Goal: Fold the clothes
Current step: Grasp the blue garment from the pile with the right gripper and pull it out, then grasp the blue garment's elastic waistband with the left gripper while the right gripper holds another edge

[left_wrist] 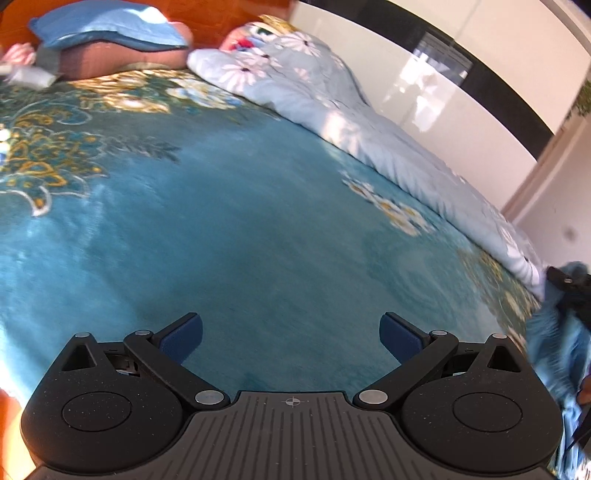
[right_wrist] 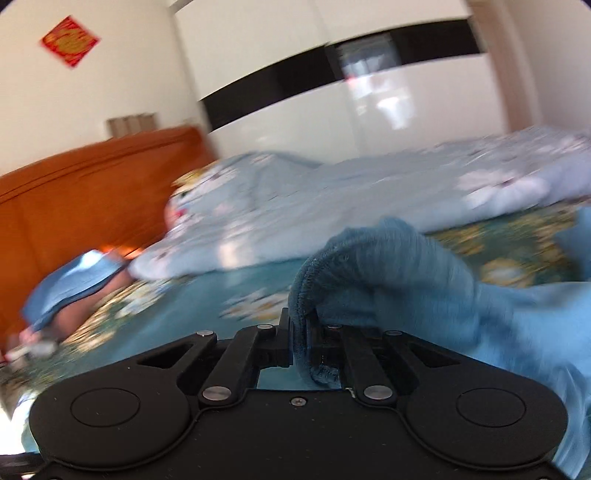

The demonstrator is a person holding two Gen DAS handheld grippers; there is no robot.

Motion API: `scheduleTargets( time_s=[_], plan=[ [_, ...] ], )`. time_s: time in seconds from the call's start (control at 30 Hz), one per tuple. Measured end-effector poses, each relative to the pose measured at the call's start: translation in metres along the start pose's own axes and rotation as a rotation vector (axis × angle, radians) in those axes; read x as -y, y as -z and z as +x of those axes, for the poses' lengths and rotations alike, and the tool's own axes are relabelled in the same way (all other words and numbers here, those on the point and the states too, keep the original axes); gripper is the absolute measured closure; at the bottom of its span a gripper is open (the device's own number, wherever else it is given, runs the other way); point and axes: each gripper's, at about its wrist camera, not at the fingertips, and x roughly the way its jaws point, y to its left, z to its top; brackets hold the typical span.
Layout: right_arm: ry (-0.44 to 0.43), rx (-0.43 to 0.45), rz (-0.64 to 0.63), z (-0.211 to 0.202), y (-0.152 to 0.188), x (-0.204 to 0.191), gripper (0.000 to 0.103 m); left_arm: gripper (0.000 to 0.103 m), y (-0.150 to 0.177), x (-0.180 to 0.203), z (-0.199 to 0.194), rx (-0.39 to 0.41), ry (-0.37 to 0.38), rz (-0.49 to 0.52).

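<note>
The right gripper [right_wrist: 300, 334] pinched the hemmed edge of a blue garment [right_wrist: 406, 266], which bunched up from between its fingers toward 2 o'clock. The left gripper [left_wrist: 291, 332] hung with fingers spread wide above the teal blanket [left_wrist: 221, 221], holding nothing; the garment showed at its 3 o'clock edge.

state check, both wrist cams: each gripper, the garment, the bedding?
left gripper: open, empty, over the bedspread.
right gripper: shut on the blue garment's stitched edge.
blue garment: bunched, unfolded, draped rightward from the grip.
teal bedspread: spread flat.
floral quilt: rumpled along the far side.
blue pillow: lying on a brown one at the headboard.
</note>
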Motion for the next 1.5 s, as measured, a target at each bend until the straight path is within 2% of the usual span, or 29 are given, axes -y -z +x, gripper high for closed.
scheduleTargets(
  time_s=[0.13, 0.2, 0.27, 0.37, 0.43, 0.47, 0.5, 0.53, 0.6, 0.63, 0.7, 0.77, 0.97, 1.03, 1.13, 1.2, 1.3, 1.33, 1.37, 1.4, 1.47, 1.5],
  plan=[
    [-0.215, -0.075, -0.043, 0.031, 0.022, -0.092, 0.095, 0.000, -0.015, -0.019, -0.010, 0.053, -0.048, -0.018],
    [-0.279, -0.097, -0.076, 0.041, 0.033, -0.133, 0.095, 0.000, -0.023, -0.028, -0.015, 0.079, -0.072, -0.026],
    [-0.315, -0.122, -0.080, 0.048, 0.041, -0.158, 0.095, 0.000, -0.029, -0.034, -0.021, 0.099, -0.084, -0.021],
    [-0.310, -0.162, -0.091, 0.048, 0.049, -0.168, 0.089, 0.000, -0.033, -0.037, -0.026, 0.112, -0.093, 0.000],
    [-0.296, -0.191, -0.101, 0.041, 0.053, -0.161, 0.082, 0.000, -0.032, -0.036, -0.025, 0.106, -0.088, 0.005],
    [-0.285, -0.197, -0.107, 0.035, 0.055, -0.156, 0.081, 0.000, -0.032, -0.035, -0.023, 0.100, -0.083, 0.004],
    [-0.272, -0.196, -0.118, 0.027, 0.056, -0.152, 0.076, 0.000, -0.031, -0.034, -0.022, 0.094, -0.073, 0.001],
    [-0.260, -0.196, -0.126, 0.017, 0.056, -0.144, 0.066, 0.000, -0.031, -0.031, -0.021, 0.089, -0.060, 0.000],
    [-0.244, -0.195, -0.122, -0.010, 0.058, -0.126, 0.059, 0.000, -0.026, -0.022, -0.019, 0.081, -0.029, 0.017],
    [-0.234, -0.195, -0.111, -0.025, 0.058, -0.113, 0.059, 0.000, -0.025, -0.017, -0.018, 0.075, -0.016, 0.030],
    [-0.190, -0.175, -0.094, -0.054, 0.058, -0.090, 0.059, 0.000, -0.024, -0.004, -0.015, 0.062, 0.012, 0.058],
    [-0.084, -0.138, -0.085, -0.081, 0.057, -0.061, 0.057, 0.000, -0.024, 0.011, -0.009, 0.044, 0.050, 0.093],
    [0.447, -0.044, -0.123, -0.152, 0.041, 0.036, 0.055, 0.000, -0.019, 0.074, 0.008, -0.036, 0.193, 0.216],
    [0.558, -0.027, -0.131, -0.170, 0.039, 0.060, 0.053, 0.000, -0.012, 0.098, 0.012, -0.057, 0.229, 0.284],
    [0.637, -0.037, -0.127, -0.183, 0.041, 0.088, 0.049, 0.001, 0.005, 0.133, 0.023, -0.092, 0.244, 0.385],
    [0.664, -0.060, -0.140, -0.184, 0.043, 0.101, 0.049, 0.007, 0.016, 0.148, 0.034, -0.128, 0.230, 0.418],
    [0.674, -0.087, -0.156, -0.177, 0.048, 0.113, 0.050, 0.033, 0.024, 0.157, 0.053, -0.190, 0.189, 0.417],
    [0.667, -0.092, -0.153, -0.174, 0.049, 0.117, 0.050, 0.051, 0.025, 0.157, 0.059, -0.212, 0.183, 0.406],
    [0.660, -0.099, -0.145, -0.171, 0.050, 0.120, 0.050, 0.059, 0.025, 0.156, 0.064, -0.226, 0.167, 0.386],
    [0.655, -0.105, -0.134, -0.169, 0.051, 0.124, 0.050, 0.060, 0.024, 0.155, 0.069, -0.236, 0.148, 0.364],
    [0.644, -0.109, -0.113, -0.167, 0.051, 0.128, 0.056, 0.075, 0.021, 0.147, 0.073, -0.239, 0.134, 0.320],
    [0.637, -0.106, -0.105, -0.167, 0.052, 0.129, 0.062, 0.079, 0.018, 0.143, 0.075, -0.241, 0.132, 0.296]
  ],
)
